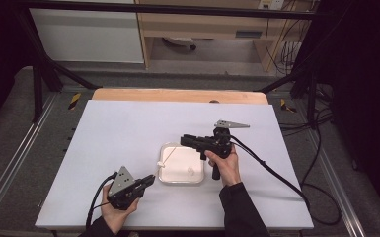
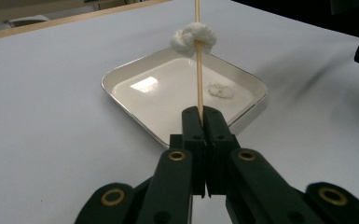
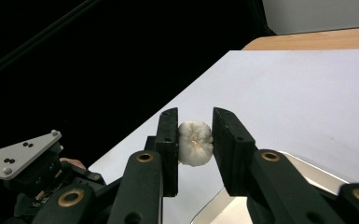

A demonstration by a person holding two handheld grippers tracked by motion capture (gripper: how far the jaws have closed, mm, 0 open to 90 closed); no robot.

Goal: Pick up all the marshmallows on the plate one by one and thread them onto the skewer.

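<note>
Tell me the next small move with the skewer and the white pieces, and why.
Probably bring the right gripper, shut on a white piece, toward the free tip of the skewer and push the piece on. The left gripper clamps the skewer with one piece already threaded above the tray; another piece lies in the tray.

The bench [image 1: 128, 133] lies bare to the left of and beyond the white tray [image 1: 197, 178], giving wide passage there. Over the tray, the skewer [image 1: 168, 157] slants across its left part with a white lump [image 2: 193, 38] threaded on it; another white lump [image 2: 220, 90] lies on the tray floor.
</note>
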